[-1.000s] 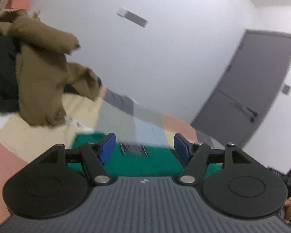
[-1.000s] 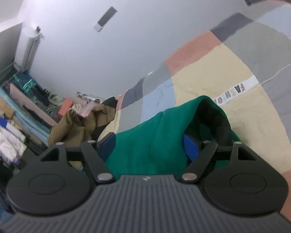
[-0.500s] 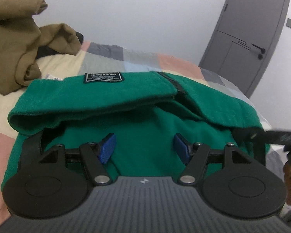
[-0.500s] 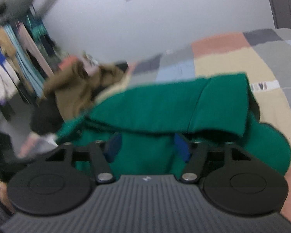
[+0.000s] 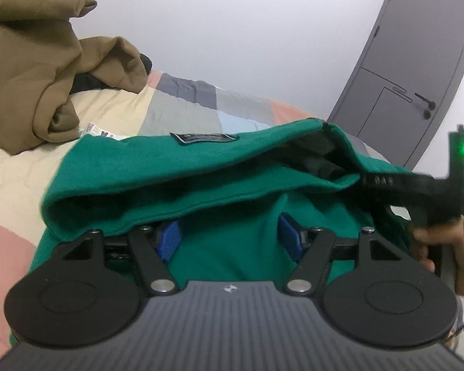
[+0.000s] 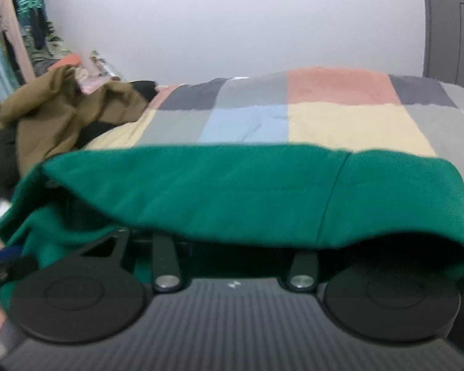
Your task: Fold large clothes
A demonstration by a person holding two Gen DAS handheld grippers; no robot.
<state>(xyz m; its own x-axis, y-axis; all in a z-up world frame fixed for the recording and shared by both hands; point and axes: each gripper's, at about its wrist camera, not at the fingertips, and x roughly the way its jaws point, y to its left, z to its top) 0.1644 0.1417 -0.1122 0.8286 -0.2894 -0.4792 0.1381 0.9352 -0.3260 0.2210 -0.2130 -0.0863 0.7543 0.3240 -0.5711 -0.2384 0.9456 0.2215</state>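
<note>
A green fleece garment lies on the bed with its top layer folded over; a dark label sits on the fold. My left gripper hovers open just above the green cloth, its blue pads apart and pressing nothing. My right gripper reaches in from the right, into the open end of the fold, with a hand behind it. In the right wrist view the green fold drapes over the gripper's fingertips and hides them; its jaws are closing, and what lies between them is hidden.
A crumpled brown garment on dark clothes is piled at the bed's far left. The patchwork bed cover stretches beyond the green garment to the white wall. A grey door stands at the right; hanging clothes at the left.
Both grippers swung down from the wall towards the green garment. The left one closed in over it. The right one rolled level and slid under the fold, its fingertips now covered.
</note>
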